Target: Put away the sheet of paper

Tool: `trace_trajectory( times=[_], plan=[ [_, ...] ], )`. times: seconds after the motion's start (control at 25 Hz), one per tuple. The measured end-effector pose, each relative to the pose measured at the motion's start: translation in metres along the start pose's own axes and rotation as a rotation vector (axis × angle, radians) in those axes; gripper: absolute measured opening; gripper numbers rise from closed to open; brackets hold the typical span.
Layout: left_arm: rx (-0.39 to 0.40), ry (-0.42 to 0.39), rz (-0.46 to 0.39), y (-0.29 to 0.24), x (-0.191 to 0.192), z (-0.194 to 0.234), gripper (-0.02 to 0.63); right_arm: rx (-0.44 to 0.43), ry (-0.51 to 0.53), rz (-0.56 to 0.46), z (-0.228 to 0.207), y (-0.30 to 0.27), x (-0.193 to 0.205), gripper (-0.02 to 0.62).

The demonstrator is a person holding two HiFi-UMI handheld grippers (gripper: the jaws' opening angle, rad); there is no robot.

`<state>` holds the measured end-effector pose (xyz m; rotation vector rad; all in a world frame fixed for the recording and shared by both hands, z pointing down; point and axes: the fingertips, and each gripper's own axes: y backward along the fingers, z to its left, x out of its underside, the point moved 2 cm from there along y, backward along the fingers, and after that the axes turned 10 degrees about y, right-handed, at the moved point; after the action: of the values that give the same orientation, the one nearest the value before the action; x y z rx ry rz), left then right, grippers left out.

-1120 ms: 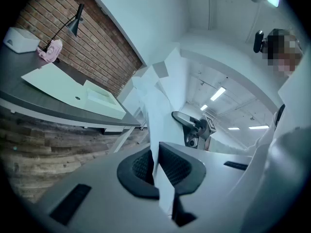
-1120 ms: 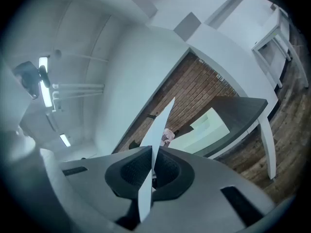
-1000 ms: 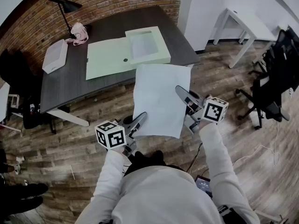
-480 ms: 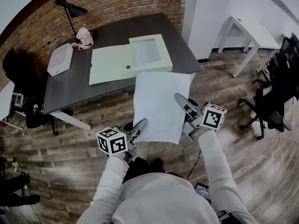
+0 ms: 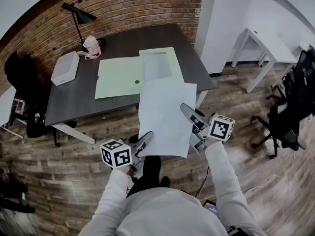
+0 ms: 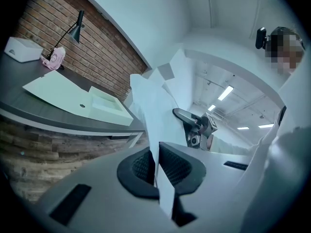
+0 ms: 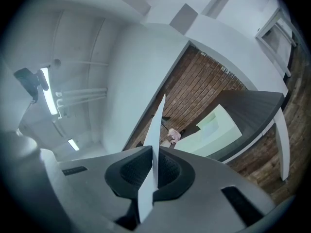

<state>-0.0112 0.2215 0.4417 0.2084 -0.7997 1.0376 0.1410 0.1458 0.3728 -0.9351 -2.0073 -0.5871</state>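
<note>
1. Floor point(image 5: 74, 151): wood planks, running under all the furniture.
2. Brick wall point(image 5: 128, 9): red, behind the far edge of the counter.
3. Counter point(image 5: 78, 95): dark top on pale legs, its back against the brick wall.
4. White table point(image 5: 266, 43): stands at the right, well apart from the counter.
5. Office chair point(image 5: 290, 107): black, on the floor at the far right.
6. Box file point(image 5: 118, 77): pale green, lying open on the counter. The lid lies flat to the left and the shallow tray sits to the right.
7. Sheet of paper point(image 5: 162, 117): white, held off the floor between the two grippers in front of the counter. In the head view its far edge overlaps the counter's near edge and the near end of the tray; contact there cannot be told.
8. White box point(image 5: 65, 68): on the left end of the counter, apart from the box file.
9. Desk lamp point(image 5: 78, 16): black, at the back left of the counter.
10. Left gripper point(image 5: 149, 134): fingers point(image 6: 138, 166) clenched on the paper's near left corner.
11. Right gripper point(image 5: 184, 108): fingers point(image 7: 131, 171) clenched on the paper's right edge.
12. Pink item point(image 5: 91, 46): small, beside the lamp's base.
</note>
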Motion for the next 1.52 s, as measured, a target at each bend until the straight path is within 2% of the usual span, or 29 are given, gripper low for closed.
trace_trajectory(
  times=[0.32, 0.88, 1.2, 1.52],
  plan=[
    [0.003, -0.008, -0.011, -0.028, -0.046, 0.042, 0.017, 0.005, 0.026, 0.022, -0.043, -0.050, -0.022, 0.028],
    [0.021, -0.010, -0.012, -0.071, -0.159, 0.139, 0.017, 0.020, 0.000, 0.044, -0.126, -0.178, -0.065, 0.028],
    [0.053, -0.020, -0.023, -0.084, -0.209, 0.172, 0.017, 0.033, -0.010, 0.040, -0.147, -0.227, -0.088, 0.028],
    [0.063, -0.024, -0.033, -0.101, -0.235, 0.189, 0.017, 0.023, 0.003, 0.040, -0.164, -0.249, -0.106, 0.028]
  ],
)
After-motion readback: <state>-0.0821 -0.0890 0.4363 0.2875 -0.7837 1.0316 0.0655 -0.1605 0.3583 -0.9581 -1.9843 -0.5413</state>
